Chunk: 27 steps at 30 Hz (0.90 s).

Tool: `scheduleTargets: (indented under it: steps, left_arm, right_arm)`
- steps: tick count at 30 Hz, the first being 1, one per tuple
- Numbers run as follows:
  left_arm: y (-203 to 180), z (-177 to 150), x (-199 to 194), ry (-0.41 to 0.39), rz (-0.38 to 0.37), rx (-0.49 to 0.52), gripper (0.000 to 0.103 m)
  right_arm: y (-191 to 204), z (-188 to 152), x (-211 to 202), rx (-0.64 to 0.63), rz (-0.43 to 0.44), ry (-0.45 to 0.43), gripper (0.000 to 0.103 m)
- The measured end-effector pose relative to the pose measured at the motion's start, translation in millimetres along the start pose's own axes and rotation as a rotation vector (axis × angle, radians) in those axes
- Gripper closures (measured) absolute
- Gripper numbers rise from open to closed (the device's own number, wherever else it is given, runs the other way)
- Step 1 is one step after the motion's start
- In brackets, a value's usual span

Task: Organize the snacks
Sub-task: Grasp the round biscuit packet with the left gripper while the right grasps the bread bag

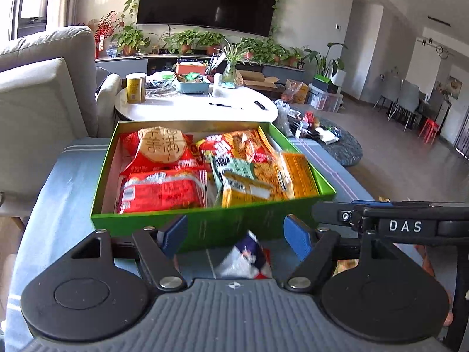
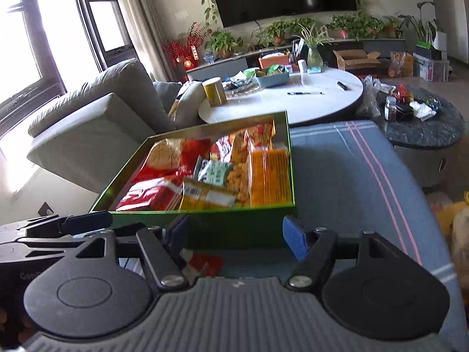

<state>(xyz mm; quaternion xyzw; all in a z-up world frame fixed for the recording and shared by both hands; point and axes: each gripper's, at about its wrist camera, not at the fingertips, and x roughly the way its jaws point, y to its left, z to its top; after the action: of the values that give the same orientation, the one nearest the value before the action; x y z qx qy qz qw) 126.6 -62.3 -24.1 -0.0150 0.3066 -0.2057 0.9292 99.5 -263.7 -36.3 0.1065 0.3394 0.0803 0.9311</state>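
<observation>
A green box [image 1: 205, 228] stands on a blue striped cloth [image 1: 64, 205], packed with snack packets: a red round-cake packet [image 1: 161, 146], a red packet [image 1: 164, 190] and orange and yellow ones [image 1: 263, 182]. My left gripper [image 1: 236, 236] is open just in front of the box's near wall. A small white, red and blue packet [image 1: 246, 259] lies on the cloth below its fingers, with neither pad touching it. My right gripper [image 2: 236, 236] is open too, near the green box [image 2: 234, 231], with a red packet [image 2: 205, 264] lying under it. Each gripper shows at the edge of the other's view.
Behind the box is a white round table [image 1: 190, 111] with a yellow can [image 1: 136, 88], pens and a blue basket. A grey sofa [image 1: 44, 94] is to the left. A dark round side table [image 2: 422, 129] with clutter is to the right. Striped cloth [image 2: 351, 176] extends right of the box.
</observation>
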Motion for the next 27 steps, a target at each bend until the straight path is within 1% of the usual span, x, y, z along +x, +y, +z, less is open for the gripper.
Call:
scheduleTargets:
  steps: [8, 10, 15, 20, 24, 27]
  left_arm:
    - [-7.6, -31.8, -18.6, 0.049, 0.019, 0.041, 0.031]
    - [-10.2, -41.9, -19.7, 0.073, 0.019, 0.055, 0.028]
    - [-12.7, -62.8, -12.1, 0.145, 0.037, 0.072, 0.028]
    - [-20.0, -72.9, -2.2, 0.194, 0.036, 0.087, 0.028]
    - [-24.8, -76.5, 2.4, 0.201, 0.039, 0.105, 0.028]
    - [-24.2, -77.0, 6.3, 0.202, 0.051, 0.111, 0.028]
  right_arm:
    - [1.3, -26.4, -23.1, 0.019, -0.021, 0.014, 0.033]
    - [1.6, -32.5, -26.3, 0.016, -0.031, 0.018, 0.033]
    - [2.8, -45.6, -26.6, -0.003, -0.09, 0.039, 0.033]
    - [-2.6, -57.9, -21.8, 0.017, -0.116, 0.082, 0.033]
    - [-2.7, -63.9, -17.2, 0.001, -0.159, 0.099, 0.033]
    - [-4.8, -66.2, -13.0, 0.002, -0.172, 0.106, 0.033]
